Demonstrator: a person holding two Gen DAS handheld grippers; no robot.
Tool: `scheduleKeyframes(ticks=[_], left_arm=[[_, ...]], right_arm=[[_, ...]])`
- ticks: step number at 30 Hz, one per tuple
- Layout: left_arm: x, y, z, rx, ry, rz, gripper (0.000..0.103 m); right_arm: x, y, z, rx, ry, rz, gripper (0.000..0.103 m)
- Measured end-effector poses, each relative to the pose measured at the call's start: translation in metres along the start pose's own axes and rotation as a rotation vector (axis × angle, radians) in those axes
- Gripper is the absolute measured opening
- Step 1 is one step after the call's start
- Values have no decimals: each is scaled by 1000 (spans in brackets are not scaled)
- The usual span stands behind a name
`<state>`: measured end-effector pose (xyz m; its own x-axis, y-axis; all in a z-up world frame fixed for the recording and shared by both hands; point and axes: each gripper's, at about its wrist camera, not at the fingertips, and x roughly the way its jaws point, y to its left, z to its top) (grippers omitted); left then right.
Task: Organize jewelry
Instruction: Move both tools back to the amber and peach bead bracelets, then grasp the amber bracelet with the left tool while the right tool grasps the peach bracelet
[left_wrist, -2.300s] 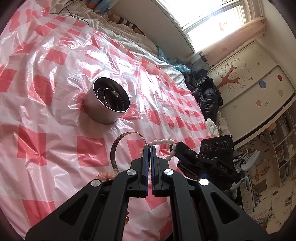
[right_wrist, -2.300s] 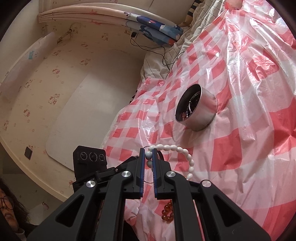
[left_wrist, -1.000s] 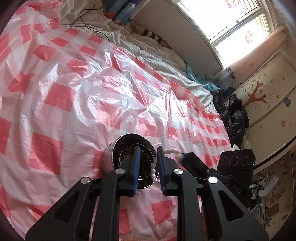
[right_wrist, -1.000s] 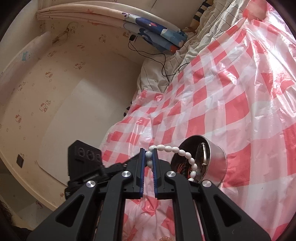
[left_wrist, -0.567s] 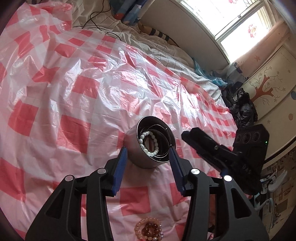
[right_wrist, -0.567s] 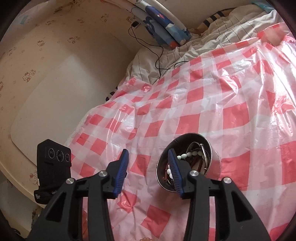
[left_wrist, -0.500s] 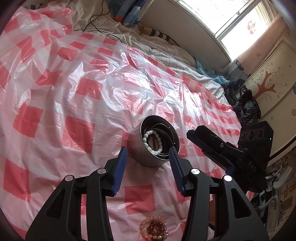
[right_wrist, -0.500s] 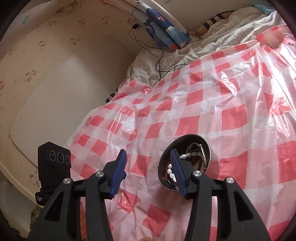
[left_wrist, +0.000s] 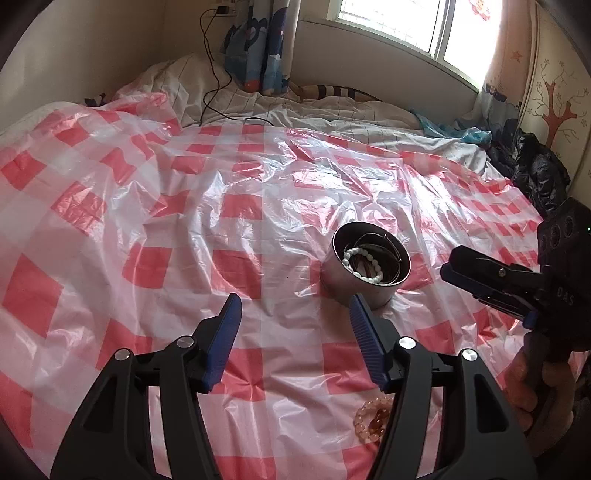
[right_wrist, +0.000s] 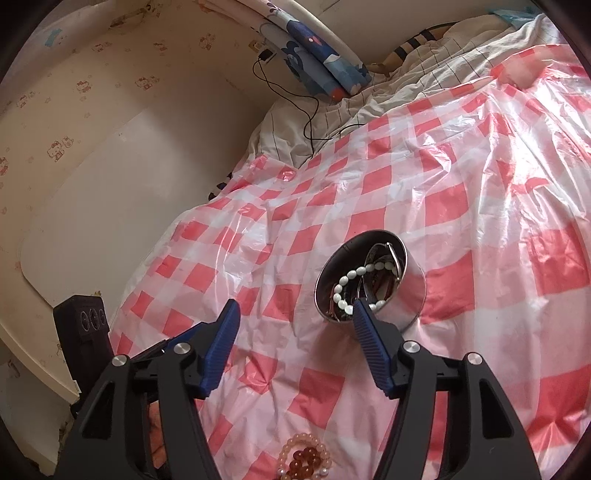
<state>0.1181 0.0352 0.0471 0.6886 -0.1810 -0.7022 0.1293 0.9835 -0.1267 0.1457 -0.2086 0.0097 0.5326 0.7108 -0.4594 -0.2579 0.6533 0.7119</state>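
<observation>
A white bead bracelet (right_wrist: 345, 286) lies curled inside the tilted metal tin (right_wrist: 413, 291) among dark bangles. An amber and pink bracelet (right_wrist: 304, 459) lies bunched on the checked sheet (right_wrist: 461, 206), apart from the tin.

Two wrist views angled down, sharing the metal tin (left_wrist: 369, 269) (right_wrist: 369, 280).

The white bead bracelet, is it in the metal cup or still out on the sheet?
In. The white bead bracelet lies coiled inside the metal cup, below its rim.
</observation>
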Motion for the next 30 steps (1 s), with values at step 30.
scheduleKeyframes(ticks=[30], left_arm=[[-44, -5, -88, -61, 66, -173, 77]], right_arm=[[-66, 57, -143, -189, 83, -335, 76]])
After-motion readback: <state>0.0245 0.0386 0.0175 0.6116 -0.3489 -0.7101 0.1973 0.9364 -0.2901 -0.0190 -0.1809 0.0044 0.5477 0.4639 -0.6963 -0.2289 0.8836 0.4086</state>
